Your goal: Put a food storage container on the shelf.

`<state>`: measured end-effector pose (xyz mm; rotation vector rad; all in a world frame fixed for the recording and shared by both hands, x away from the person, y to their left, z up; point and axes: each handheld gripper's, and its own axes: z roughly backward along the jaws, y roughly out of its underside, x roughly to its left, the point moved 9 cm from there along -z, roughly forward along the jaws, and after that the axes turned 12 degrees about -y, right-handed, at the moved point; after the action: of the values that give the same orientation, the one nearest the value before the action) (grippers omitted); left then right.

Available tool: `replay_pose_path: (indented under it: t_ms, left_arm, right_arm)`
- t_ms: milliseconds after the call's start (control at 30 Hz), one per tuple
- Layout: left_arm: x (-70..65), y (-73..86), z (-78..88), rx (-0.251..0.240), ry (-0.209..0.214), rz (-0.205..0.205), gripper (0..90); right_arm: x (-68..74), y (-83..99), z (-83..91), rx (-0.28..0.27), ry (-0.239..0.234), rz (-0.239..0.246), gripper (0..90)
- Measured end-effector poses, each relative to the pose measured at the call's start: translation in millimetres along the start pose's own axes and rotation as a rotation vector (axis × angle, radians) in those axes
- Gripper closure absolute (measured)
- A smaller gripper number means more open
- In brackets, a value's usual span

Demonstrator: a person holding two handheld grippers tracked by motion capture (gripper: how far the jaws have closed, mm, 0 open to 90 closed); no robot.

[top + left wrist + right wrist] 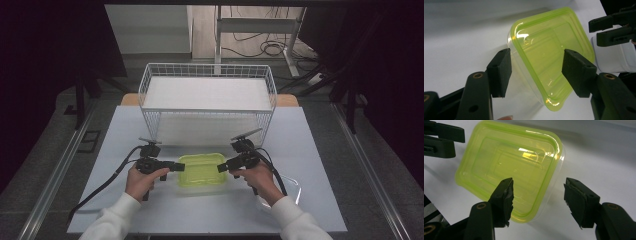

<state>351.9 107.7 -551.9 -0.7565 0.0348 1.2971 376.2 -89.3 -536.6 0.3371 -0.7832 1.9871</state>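
**Two hand-held grippers flank a green-lidded container**

A clear plastic container with a yellow-green lid [202, 169] sits on the pale worktop [310, 150], just in front of a white wire basket [207, 100] that stands at the far side of the worktop. The container is the landmark here.

At the container's left end, the left hand-held gripper [176, 166] is held level by the person's left hand [140, 181], its tips pointing at the lid's edge. In the left gripper view its jaws stand apart, one on either side of the container's near corner [544, 62]; whether the pads touch the plastic cannot be told. The other hand-held gripper shows in that view beyond the container's far end.

At the container's right end, the right hand-held gripper [223, 167] is held by the right hand [261, 179], its tips right at the lid's rim. In the right gripper view its jaws are also spread apart: one jaw lies over the near edge of the lid [509, 172], the other stands off to the side above bare worktop, clear of the container.

A black cable [100, 187] trails from the left hand-held gripper, away from the container toward the worktop's near left edge. Both sleeves are white.
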Motion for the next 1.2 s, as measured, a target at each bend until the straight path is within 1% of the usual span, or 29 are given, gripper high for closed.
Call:
replay_pose_path:
  t_ms: [133, 167, 267, 300, 400, 500, 567, 600, 633, 667, 700, 733, 767, 800, 833, 867, 900, 933, 1033, 1067, 1100, 1133, 1200]
  left_arm:
    - [0.9, 0.4, -2.8, 0.01, 0.003, 0.005, 41.6]
    - [1.5, 0.7, -4.5, 0.016, 0.004, 0.01, 42.0]
    - [1.8, 1.8, -6.0, 0.028, 0.006, 0.013, 43.2]
    - [2.0, 2.4, -6.9, 0.03, 0.006, 0.01, 44.4]
    - [1.4, 5.4, -10.4, 0.053, 0.017, 0.014, 46.6]
    - [1.0, 6.0, -12.1, 0.058, 0.02, 0.022, 49.9]
    - [1.0, 6.9, -12.9, 0.066, 0.024, 0.022, 52.0]
    - [0.7, 6.9, -13.3, 0.067, 0.026, 0.029, 52.0]
    - [1.4, 7.5, -13.4, 0.073, 0.025, 0.026, 53.2]
    - [1.2, 7.5, -13.8, 0.073, 0.026, 0.032, 54.8]
    - [1.3, 8.3, -14.4, 0.077, 0.032, 0.036, 59.2]
    - [1.3, 8.3, -14.4, 0.077, 0.032, 0.036, 61.4]
    - [1.8, 8.8, -15.0, 0.08, 0.054, 0.064, 63.5]
    - [3.2, 9.1, -15.3, 0.08, 0.057, 0.07, 65.7]
    - [3.2, 9.1, -15.3, 0.08, 0.057, 0.07, 67.7]
    - [5.1, 9.8, -15.3, 0.083, 0.051, 0.066, 67.7]
    - [5.5, 10.0, -15.0, 0.082, 0.057, 0.07, 68.9]
    - [4.6, 9.2, -13.7, 0.075, 0.068, 0.082, 70.1]
    - [3.5, 8.9, -11.9, 0.068, 0.07, 0.081, 73.2]
    - [3.5, 9.3, -11.0, 0.069, 0.071, 0.074, 73.2]
    - [2.2, 9.3, -10.3, 0.066, 0.074, 0.077, 74.3]
    - [1.6, 9.9, -9.9, 0.067, 0.076, 0.073, 75.1]
    - [0.3, 10.7, -10.1, 0.067, 0.08, 0.073, 75.8]
  right_arm:
    - [-3.1, 1.1, -3.3, 0.007, -0.003, -0.009, 43.7]
    - [-4.0, 1.2, -5.4, 0.008, -0.009, -0.024, 45.0]
    - [-5.6, 1.4, -7.3, 0.01, -0.012, -0.03, 46.1]
    - [-6.5, 1.7, -8.9, 0.011, -0.02, -0.042, 47.2]
    - [-7.9, 2.1, -11.0, 0.012, -0.032, -0.057, 49.1]
    - [-8.3, 2.5, -12.0, 0.014, -0.042, -0.069, 50.2]
    - [-8.5, 2.7, -13.6, 0.015, -0.058, -0.083, 52.6]
    - [-8.5, 2.7, -13.6, 0.015, -0.058, -0.083, 52.6]
    - [-8.3, 3.0, -14.0, 0.017, -0.066, -0.088, 54.1]
    - [-7.4, 3.3, -14.4, 0.019, -0.079, -0.095, 56.1]
    - [-7.3, 3.9, -15.5, 0.02, -0.083, -0.108, 58.0]
    - [-7.9, 5.0, -16.0, 0.025, -0.083, -0.109, 58.3]
    - [-7.7, 5.4, -16.5, 0.022, -0.095, -0.122, 59.0]
    - [-7.7, 5.5, -16.2, 0.02, -0.099, -0.128, 60.3]
    - [-6.6, 5.2, -15.3, 0.014, -0.107, -0.138, 64.8]
    - [-6.6, 5.2, -15.3, 0.014, -0.107, -0.138, 64.8]
    - [-5.9, 4.5, -14.1, 0.005, -0.109, -0.14, 69.3]
    - [-3.6, 3.6, -12.2, -0.004, -0.126, -0.144, 71.0]
    - [-2.9, 3.6, -9.9, -0.006, -0.125, -0.139, 72.8]
    - [-2.2, 3.0, -8.6, -0.013, -0.125, -0.14, 73.7]
    - [-2.0, 2.9, -6.7, -0.014, -0.124, -0.136, 74.5]
    - [-2.4, 2.6, -5.2, -0.021, -0.122, -0.131, 75.3]
    - [-1.3, 1.4, -2.0, -0.04, -0.128, -0.137, 76.4]
